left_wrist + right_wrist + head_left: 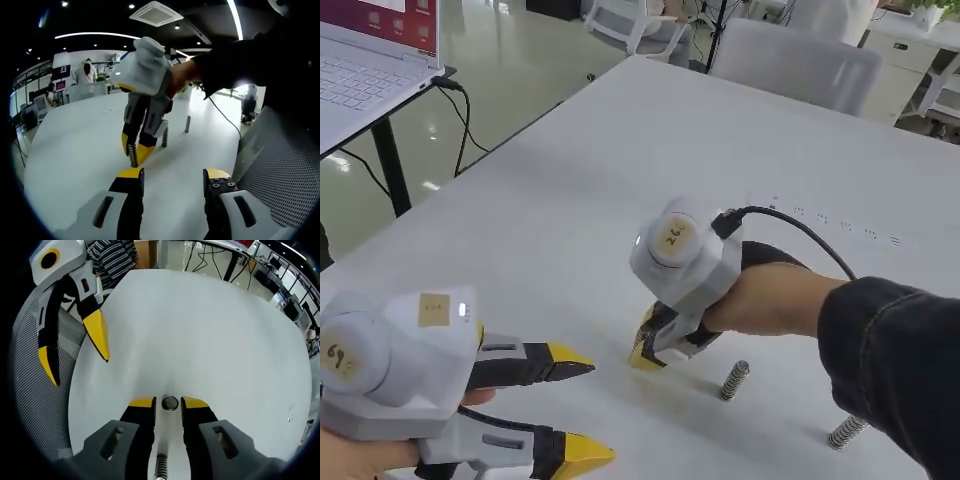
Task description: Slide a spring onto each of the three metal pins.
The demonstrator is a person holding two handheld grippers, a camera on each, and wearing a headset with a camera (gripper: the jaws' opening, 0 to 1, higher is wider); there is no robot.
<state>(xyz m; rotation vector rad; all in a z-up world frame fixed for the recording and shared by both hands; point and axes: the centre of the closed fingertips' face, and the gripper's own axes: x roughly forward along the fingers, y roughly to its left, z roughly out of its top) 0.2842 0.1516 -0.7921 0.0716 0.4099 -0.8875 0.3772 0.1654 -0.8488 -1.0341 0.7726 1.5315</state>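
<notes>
Closing in on a spring at a white table (pixel 620 170), a handheld gripper on each side.

Points the right gripper (pixel 648 356) nose-down at mid-table, jaws drawn narrow either side of an upright spring (pixel 132 155), seen end-on as a ring in the right gripper view; cannot tell whether the jaws press it. Grips that tool in a hand (pixel 760 300) below a dark sleeve (pixel 890 340). With a second spring (pixel 734 380) standing just right of that gripper and a third spring (pixel 847 432) further right and nearer; pins inside them not made out. Holds the left gripper (pixel 602 411) low at near left, jaws spread wide, well short of the springs. Beyond the table, a laptop (pixel 365 60) far left and a grey chair (pixel 795 65) at the far edge.
</notes>
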